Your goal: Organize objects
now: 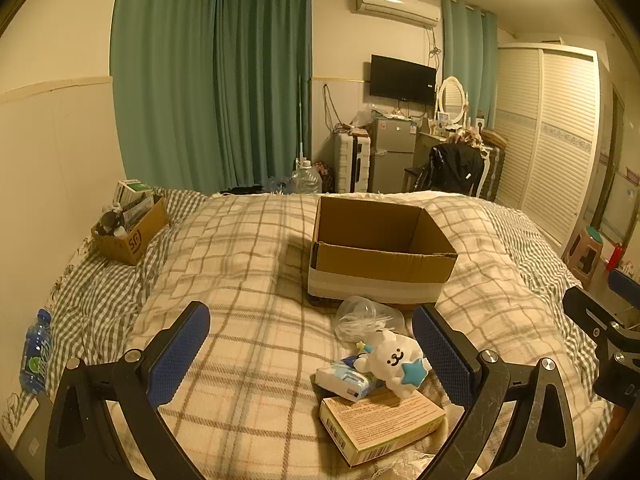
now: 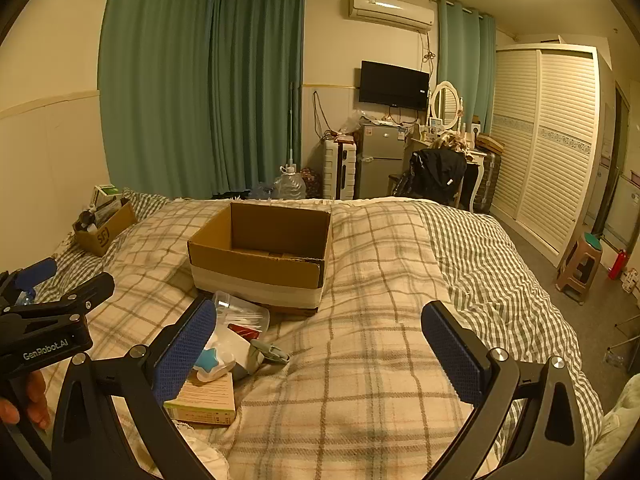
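A large open cardboard box (image 1: pixel 380 248) sat on the plaid blanket (image 1: pixel 240 280) around the middle of the bed, its near wall wrapped in a pale band and its inside showing only bare cardboard. Just in front of that near wall, toward the bed's near edge, lay a small heap of things: a clear plastic container (image 1: pixel 362 318) with thin white sticks inside rested closest to the box, a white plush toy (image 1: pixel 394 362) with a blue star lay against a soft tissue pack (image 1: pixel 346 380), and both sat partly on top of a flat tan carton (image 1: pixel 380 424). In the right wrist view a grey-handled tool (image 2: pixel 270 354) lay on the blanket just beside the heap, and something red (image 2: pixel 246 330) showed under the clear container. The left gripper (image 1: pixel 310 356) hovered low over the blanket with its jaws wide apart, the heap lying between the blue pads nearer the right-hand one, and nothing was clamped. The right gripper (image 2: pixel 318 354) was likewise held with its jaws spread wide and empty above bare blanket, the heap sitting at its left-hand pad. A smaller cardboard box (image 1: pixel 132 232) crammed with items stood near the bed's far left corner by the wall, and a blue-labelled water bottle (image 1: pixel 36 352) lay along the bed's left edge. Beyond the foot of the bed hung green curtains (image 1: pixel 212 80).
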